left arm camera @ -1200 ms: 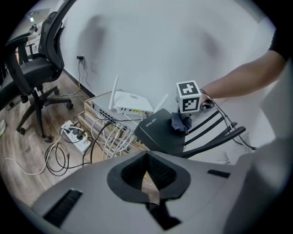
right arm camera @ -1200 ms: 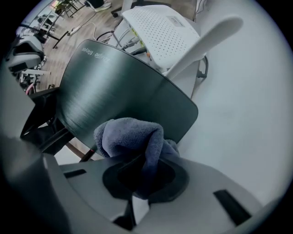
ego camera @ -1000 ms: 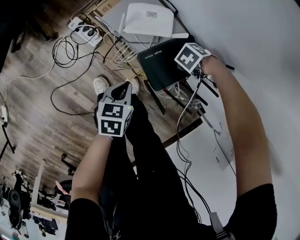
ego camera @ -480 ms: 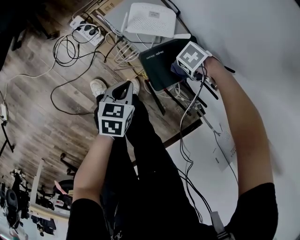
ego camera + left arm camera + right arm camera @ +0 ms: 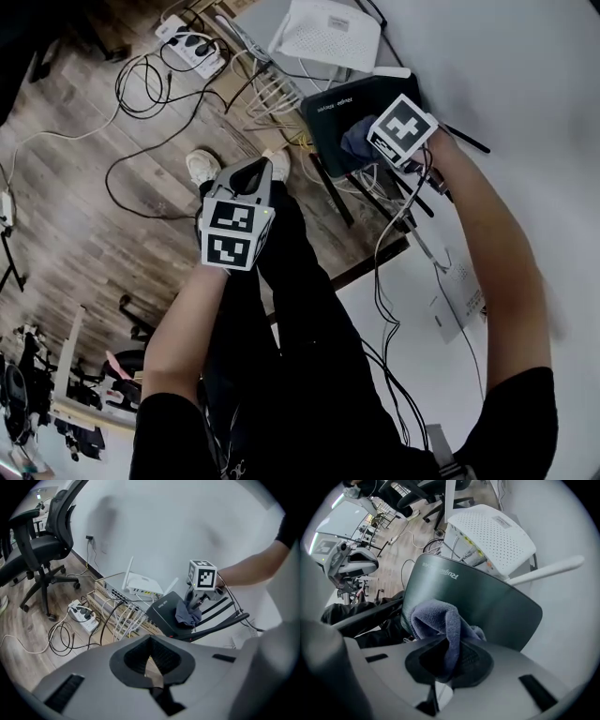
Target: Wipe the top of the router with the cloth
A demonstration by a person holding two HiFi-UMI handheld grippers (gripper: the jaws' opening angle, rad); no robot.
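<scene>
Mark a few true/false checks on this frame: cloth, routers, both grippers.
1. The right gripper is shut on the cloth. True.
2. The cloth lies on the white router. False: it lies on the black router; the white router sits behind it, untouched.
3. The left gripper holds a second cloth. False: it is shut with nothing in it and is held away from both routers.
4. A power strip lies on the wooden floor. True.
</scene>
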